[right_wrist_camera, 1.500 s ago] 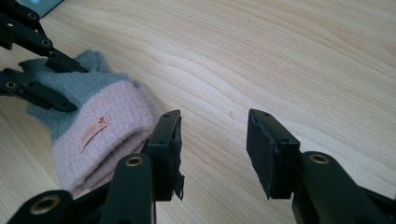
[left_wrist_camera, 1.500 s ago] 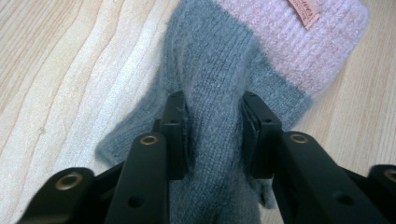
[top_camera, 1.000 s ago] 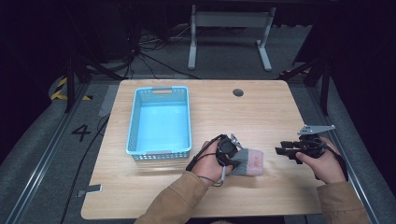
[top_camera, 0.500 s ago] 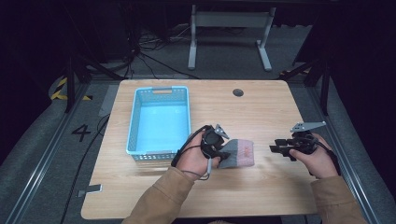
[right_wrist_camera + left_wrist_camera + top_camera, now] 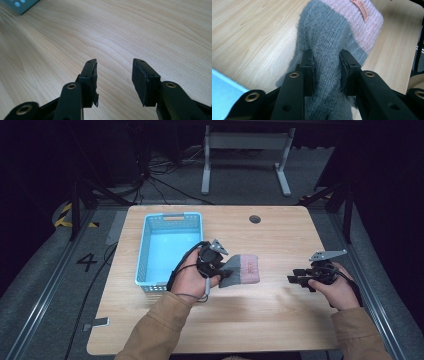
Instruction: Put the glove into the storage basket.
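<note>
A knitted grey and pink sock [image 5: 241,271] [image 5: 337,37] with a small label hangs just above the wooden table [image 5: 280,240], near its middle. My left gripper [image 5: 223,268] [image 5: 326,65] is shut on its grey end, both pads pressed into the knit. Its pink cuff points to the right. The left hand holds it just right of the blue basket [image 5: 170,247]. My right gripper [image 5: 295,280] [image 5: 114,67] rests low over the table at the right, jaws open with bare wood between them.
The light blue plastic basket stands at the table's left half, with nothing in it; a corner of the basket [image 5: 21,5] appears in the right gripper view. A round cable hole [image 5: 255,219] sits near the far edge. A metal stand [image 5: 245,155] is on the floor behind the table.
The left hand has lifted the sock and carried it leftward, toward the basket. The right hand has stayed where it was.
</note>
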The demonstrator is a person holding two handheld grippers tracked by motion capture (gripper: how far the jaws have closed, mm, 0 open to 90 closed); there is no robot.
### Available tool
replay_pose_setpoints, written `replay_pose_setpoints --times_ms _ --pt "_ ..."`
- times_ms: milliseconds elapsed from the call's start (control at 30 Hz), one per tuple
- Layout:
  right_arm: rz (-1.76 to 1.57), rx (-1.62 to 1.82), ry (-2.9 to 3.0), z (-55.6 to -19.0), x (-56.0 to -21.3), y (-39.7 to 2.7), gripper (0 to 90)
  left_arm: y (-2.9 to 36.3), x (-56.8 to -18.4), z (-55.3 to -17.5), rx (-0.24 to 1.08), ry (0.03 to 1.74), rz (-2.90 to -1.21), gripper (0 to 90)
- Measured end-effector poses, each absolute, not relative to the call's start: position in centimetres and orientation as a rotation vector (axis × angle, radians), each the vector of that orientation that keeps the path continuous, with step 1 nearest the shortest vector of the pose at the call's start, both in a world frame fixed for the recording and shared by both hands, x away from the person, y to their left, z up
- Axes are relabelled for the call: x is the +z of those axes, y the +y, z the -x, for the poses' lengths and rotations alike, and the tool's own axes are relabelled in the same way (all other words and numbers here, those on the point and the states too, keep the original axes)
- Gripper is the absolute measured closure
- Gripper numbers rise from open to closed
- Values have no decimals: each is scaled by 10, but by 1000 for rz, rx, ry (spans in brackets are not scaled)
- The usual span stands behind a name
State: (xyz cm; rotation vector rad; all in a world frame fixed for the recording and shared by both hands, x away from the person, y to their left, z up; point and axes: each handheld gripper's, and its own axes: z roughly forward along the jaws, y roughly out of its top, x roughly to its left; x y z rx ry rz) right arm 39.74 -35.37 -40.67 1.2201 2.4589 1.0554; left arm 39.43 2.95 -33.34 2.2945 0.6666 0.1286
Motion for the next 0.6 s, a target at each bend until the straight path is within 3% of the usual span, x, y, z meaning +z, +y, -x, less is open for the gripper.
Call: replay_pose_setpoints --times_ms 600 --pt "-1250 1033 2439 -387 -409 -362 562 85 -307 -418 246 755 -2248 688"
